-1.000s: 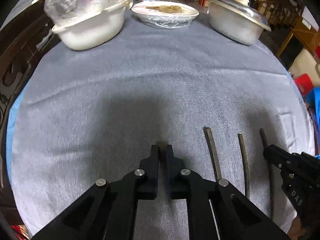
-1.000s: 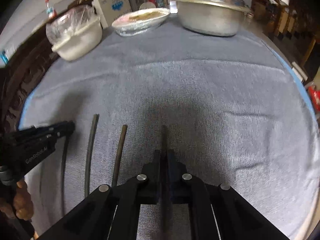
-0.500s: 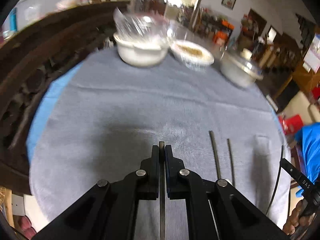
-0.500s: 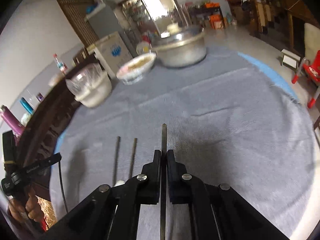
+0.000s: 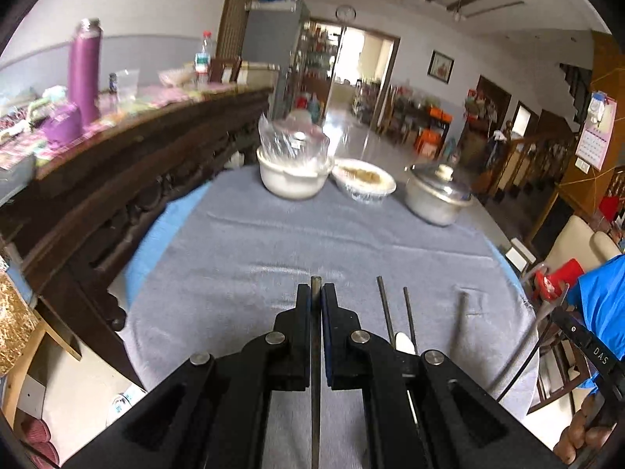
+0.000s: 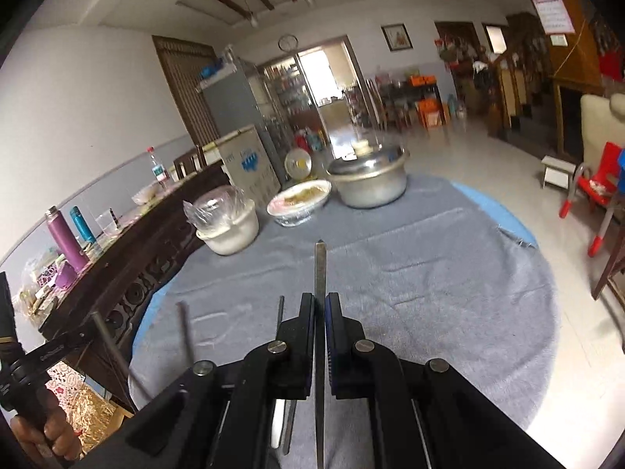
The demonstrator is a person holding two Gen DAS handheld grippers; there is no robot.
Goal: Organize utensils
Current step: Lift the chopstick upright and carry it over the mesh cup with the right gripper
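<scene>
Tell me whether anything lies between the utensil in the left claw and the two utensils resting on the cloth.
Nothing visible does. The left claw is shut on its utensil over the grey cloth, and only bare cloth shows between it and the two utensils lying to its right.

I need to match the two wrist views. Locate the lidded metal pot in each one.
Left wrist view: the lidded metal pot sits right of centre, at the far edge of the grey cloth.
Right wrist view: the pot is just right of centre, far side.
Shared landmark: the wrapped food dish immediately left of it.
</scene>
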